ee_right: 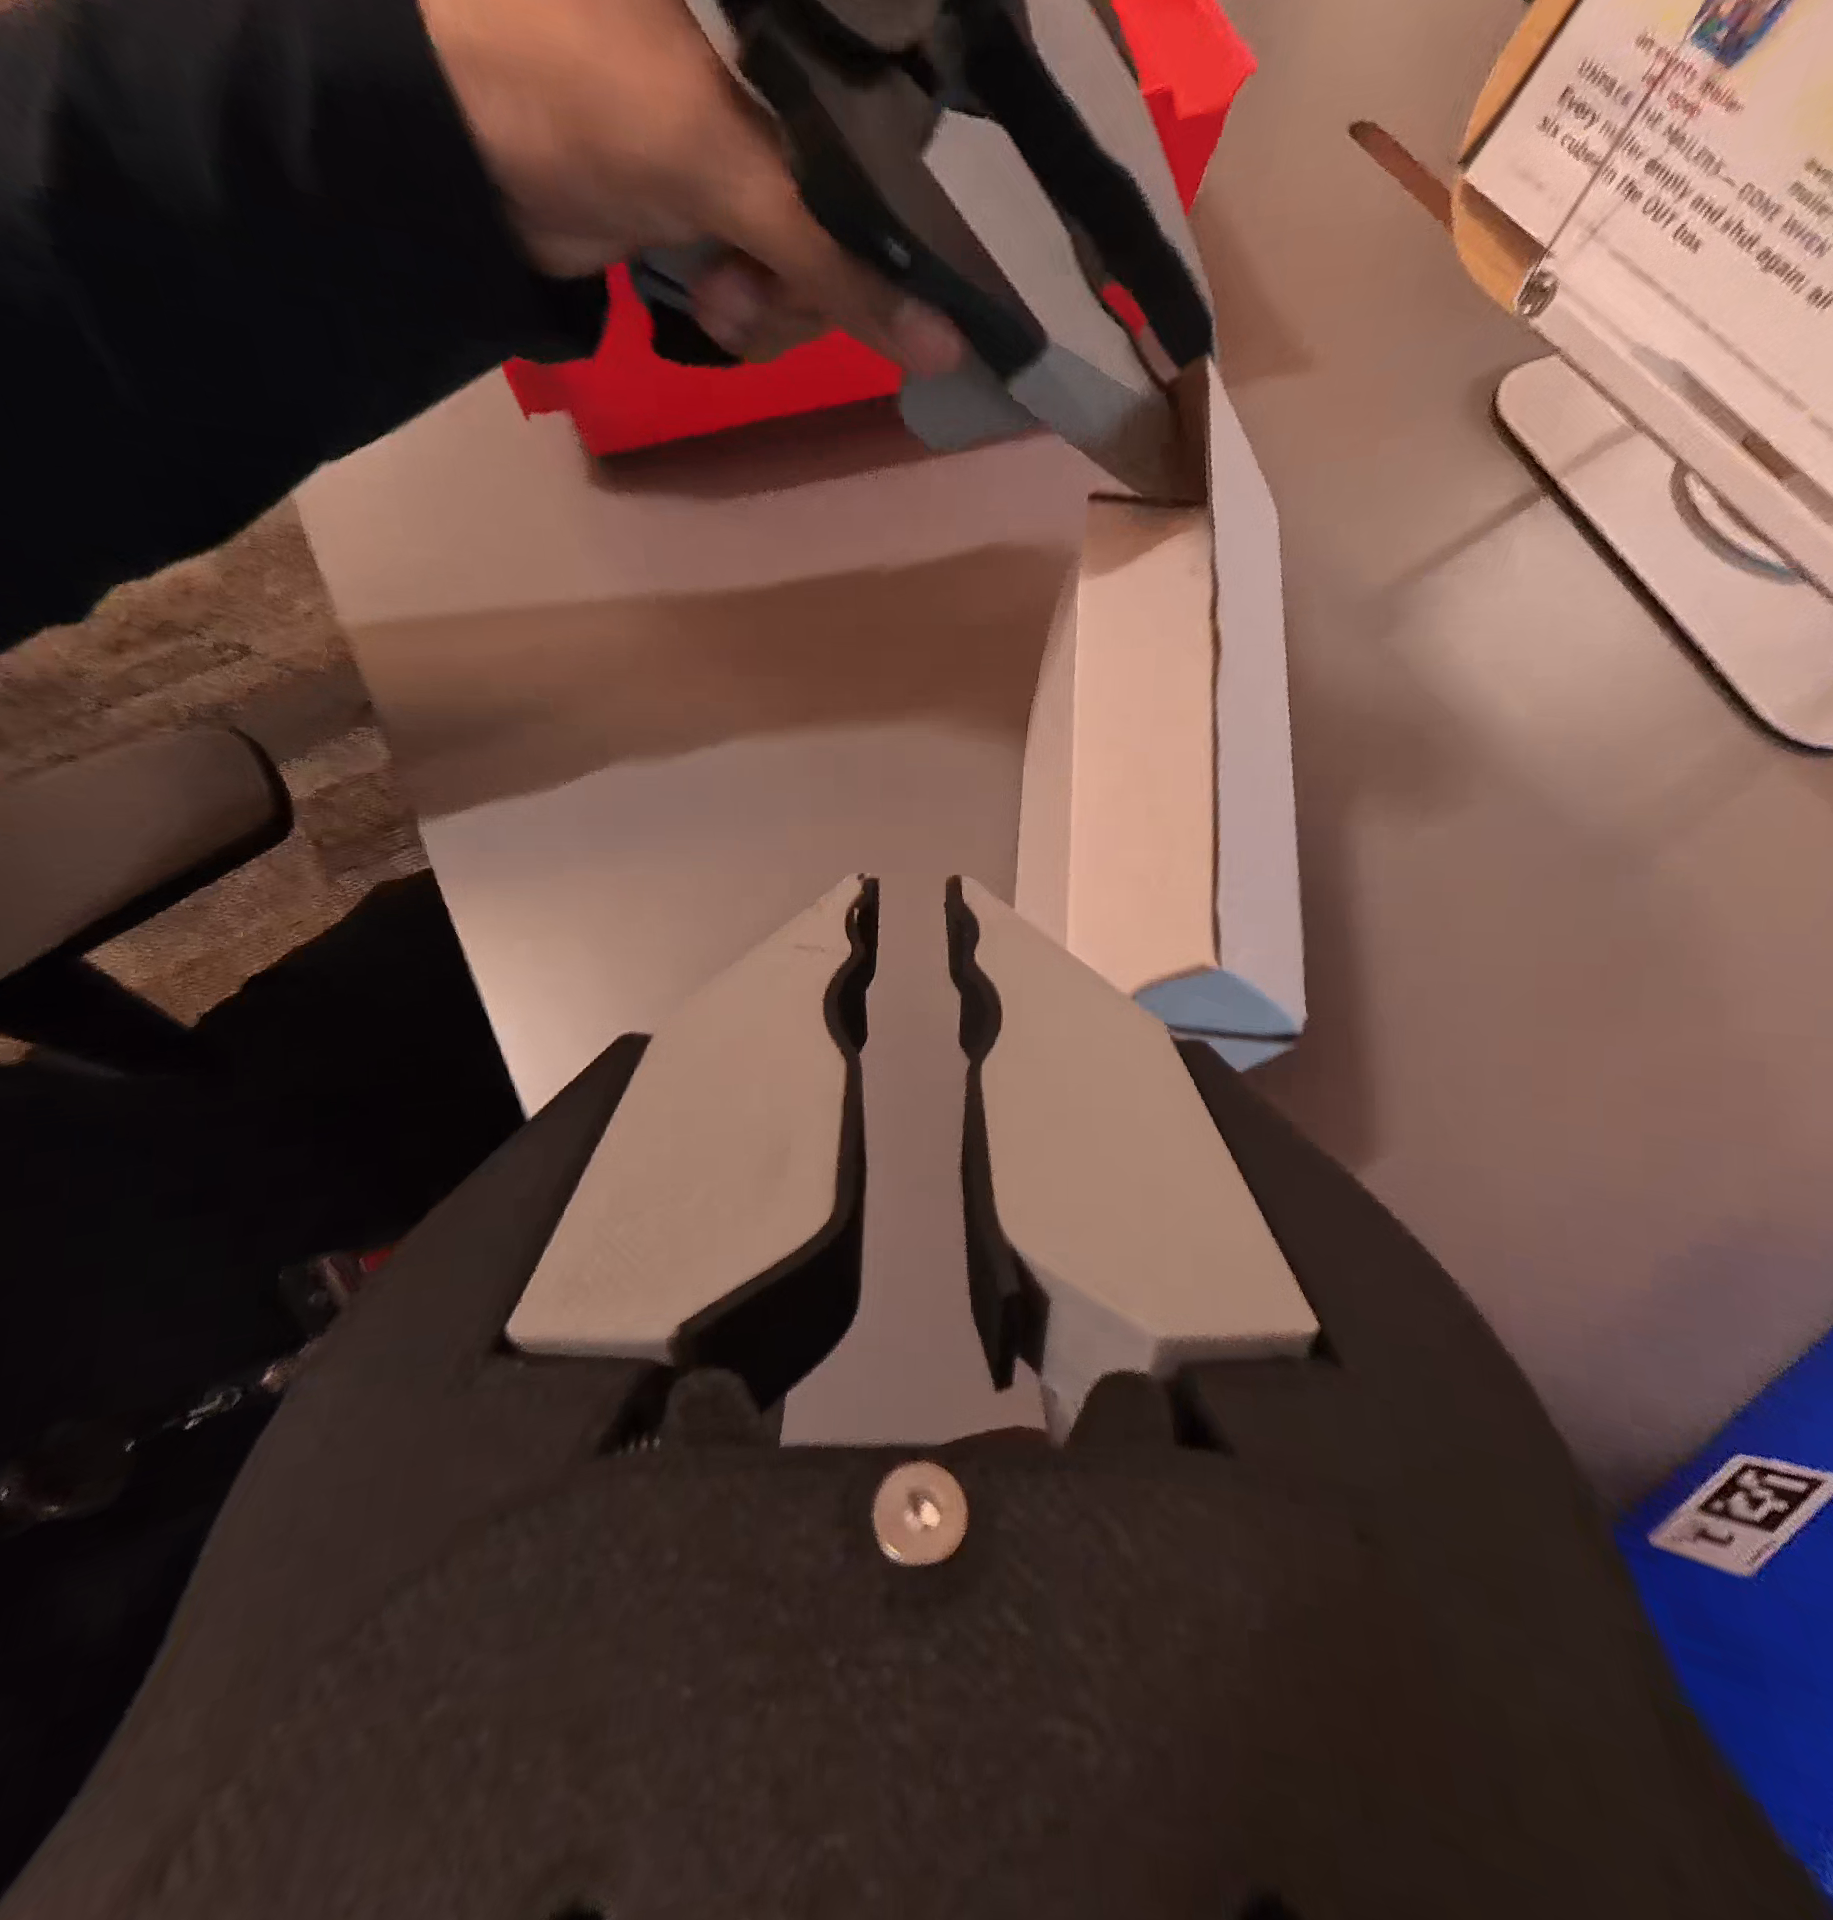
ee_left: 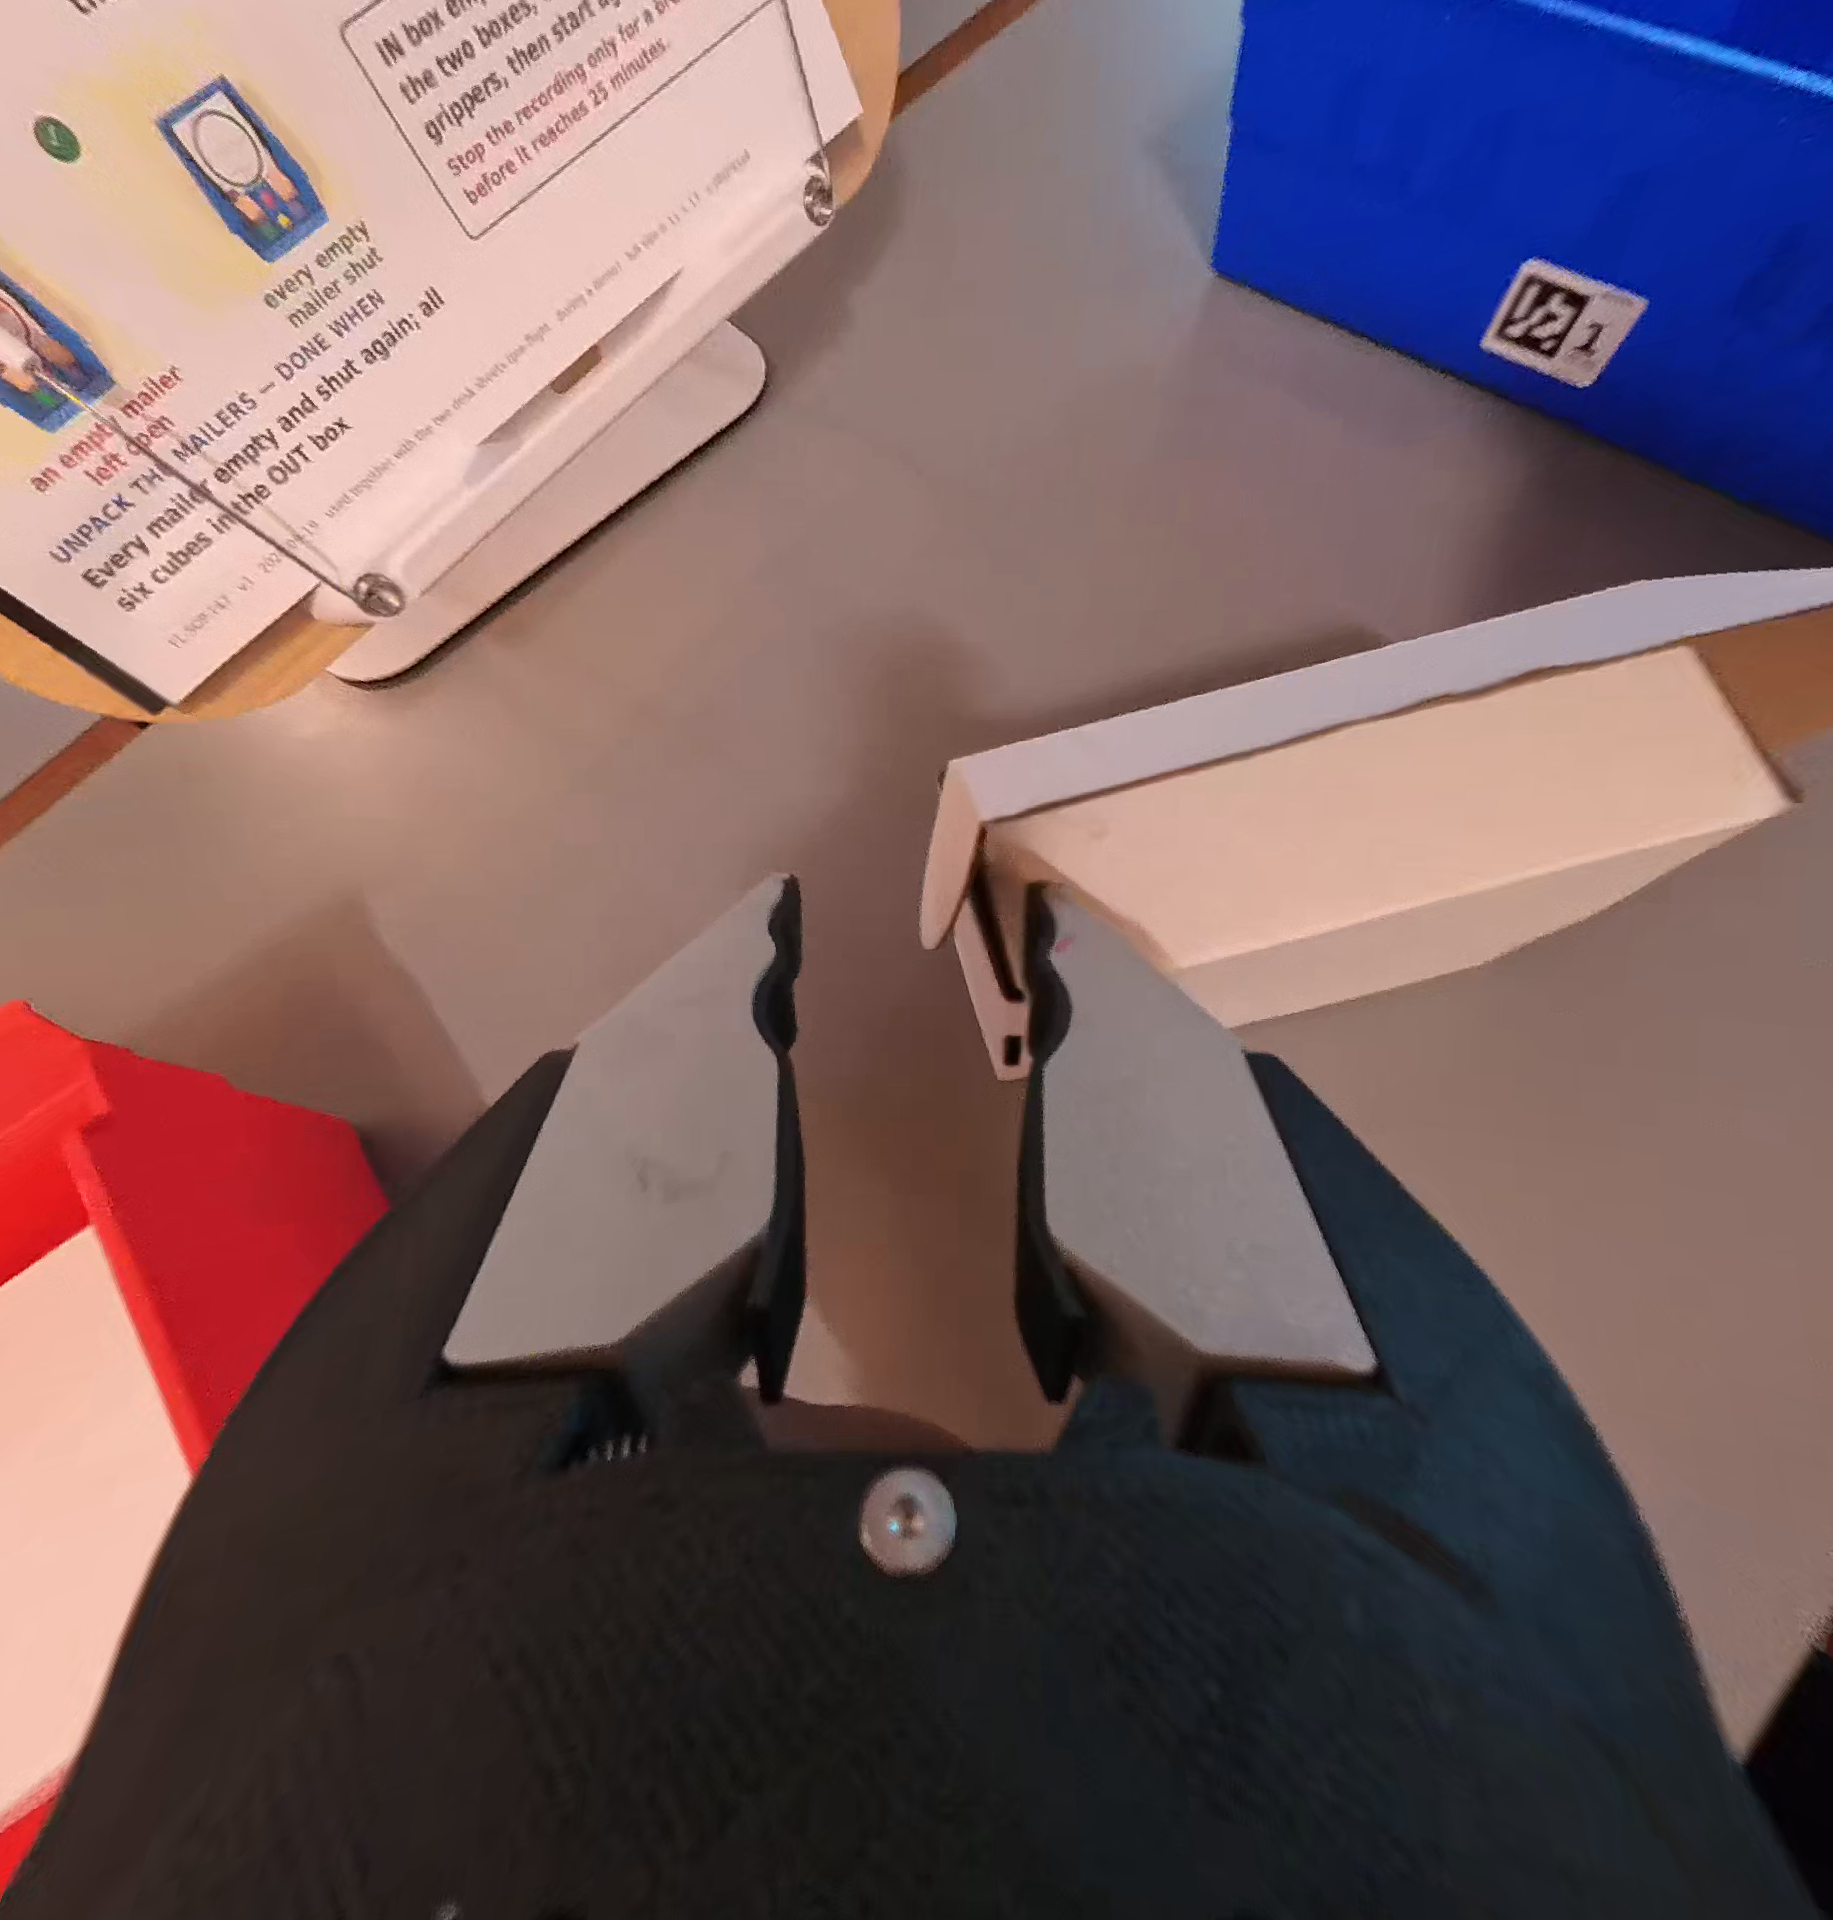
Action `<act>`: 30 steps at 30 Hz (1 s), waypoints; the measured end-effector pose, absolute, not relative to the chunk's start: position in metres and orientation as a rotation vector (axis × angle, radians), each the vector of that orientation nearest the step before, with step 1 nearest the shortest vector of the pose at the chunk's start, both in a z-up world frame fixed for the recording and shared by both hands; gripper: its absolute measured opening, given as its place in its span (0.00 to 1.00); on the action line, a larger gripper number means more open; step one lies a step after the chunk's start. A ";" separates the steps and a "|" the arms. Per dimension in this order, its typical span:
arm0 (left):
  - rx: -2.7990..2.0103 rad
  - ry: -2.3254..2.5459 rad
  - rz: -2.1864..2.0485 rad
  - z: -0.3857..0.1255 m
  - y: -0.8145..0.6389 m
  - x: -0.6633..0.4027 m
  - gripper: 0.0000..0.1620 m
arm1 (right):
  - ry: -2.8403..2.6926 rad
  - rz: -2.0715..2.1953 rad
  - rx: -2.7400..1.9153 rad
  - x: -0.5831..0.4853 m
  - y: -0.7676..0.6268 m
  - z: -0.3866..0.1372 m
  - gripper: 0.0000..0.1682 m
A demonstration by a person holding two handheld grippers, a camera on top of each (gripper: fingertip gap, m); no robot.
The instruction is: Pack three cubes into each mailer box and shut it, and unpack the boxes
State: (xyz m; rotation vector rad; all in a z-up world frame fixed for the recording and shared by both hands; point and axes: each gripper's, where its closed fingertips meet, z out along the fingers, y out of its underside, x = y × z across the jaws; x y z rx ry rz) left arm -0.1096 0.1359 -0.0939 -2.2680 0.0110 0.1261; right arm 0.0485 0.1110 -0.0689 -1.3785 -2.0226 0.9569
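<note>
Across the left wrist view, my left gripper point(ee_left: 912, 925) has its fingers parted, grasping nothing; the right finger point(ee_left: 1130, 1122) touches the near corner flap of the white mailer box point(ee_left: 1359, 831), which sits right of centre on the grey worktop point(ee_left: 995, 468). A red bin point(ee_left: 185, 1164) fills the lower left, a blue bin point(ee_left: 1535, 208) the upper right, and an instruction sheet on a stand point(ee_left: 299, 312) the upper left.

Turning to the right wrist view, my right gripper point(ee_right: 910, 904) hovers over the mailer box point(ee_right: 1130, 748) lid at centre frame, fingers slightly apart and empty. At the top, a hand point(ee_right: 663, 197) holds the left gripper point(ee_right: 1099, 343) against the box's far corner. A light blue piece point(ee_right: 1218, 1013) shows at the box's near end.
</note>
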 end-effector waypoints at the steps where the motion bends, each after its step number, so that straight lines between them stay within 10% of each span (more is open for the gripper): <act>1: -2.268 0.013 0.146 -0.095 0.139 -0.112 0.18 | -2.003 0.939 -1.368 0.042 0.109 -0.070 0.06; 3: -2.265 0.036 0.119 -0.096 0.145 -0.108 0.00 | -1.951 0.878 -1.364 0.029 0.111 -0.073 0.05; 30: -2.576 -0.153 -0.396 -0.087 0.130 -0.093 0.02 | -1.976 0.332 -1.235 -0.029 0.131 -0.103 0.00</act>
